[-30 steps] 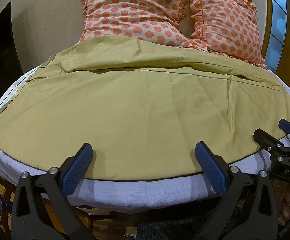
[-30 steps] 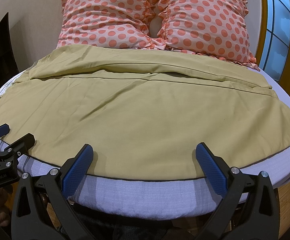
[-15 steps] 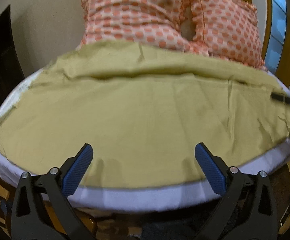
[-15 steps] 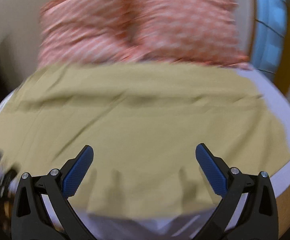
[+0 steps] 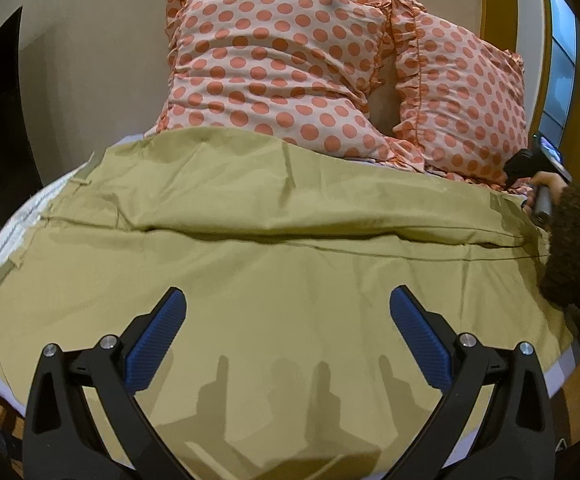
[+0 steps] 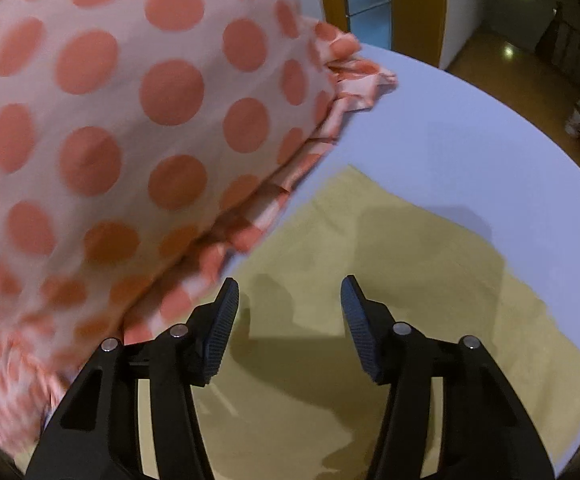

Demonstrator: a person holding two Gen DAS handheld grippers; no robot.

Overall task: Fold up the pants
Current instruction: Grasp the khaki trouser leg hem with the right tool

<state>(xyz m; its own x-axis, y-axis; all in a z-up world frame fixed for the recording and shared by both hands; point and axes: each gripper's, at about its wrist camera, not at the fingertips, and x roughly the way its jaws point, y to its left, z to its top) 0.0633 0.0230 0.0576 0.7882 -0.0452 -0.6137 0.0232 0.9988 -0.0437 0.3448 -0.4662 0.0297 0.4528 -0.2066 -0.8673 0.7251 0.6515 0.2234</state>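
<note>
Olive-yellow pants (image 5: pixel 274 264) lie spread flat across the bed, waistband to the left, one leg lapped over the other along a far fold. My left gripper (image 5: pixel 288 340) is open and empty, hovering over the near part of the pants. My right gripper (image 6: pixel 288 312) is open and empty just above the far right corner of the pants (image 6: pixel 390 280), beside the pillow. In the left wrist view the right gripper's body (image 5: pixel 538 168) and the hand holding it show at the far right edge.
Two pink pillows with orange dots (image 5: pixel 274 68) (image 5: pixel 466 104) stand at the head of the bed; one (image 6: pixel 110 140) is close on the right gripper's left. White bed sheet (image 6: pixel 470 140) lies bare beyond the pants. A window (image 5: pixel 558 64) is at right.
My right gripper has swept from the near edge of the bed to the far right corner of the pants and narrowed its opening. My left gripper moved forward over the pants.
</note>
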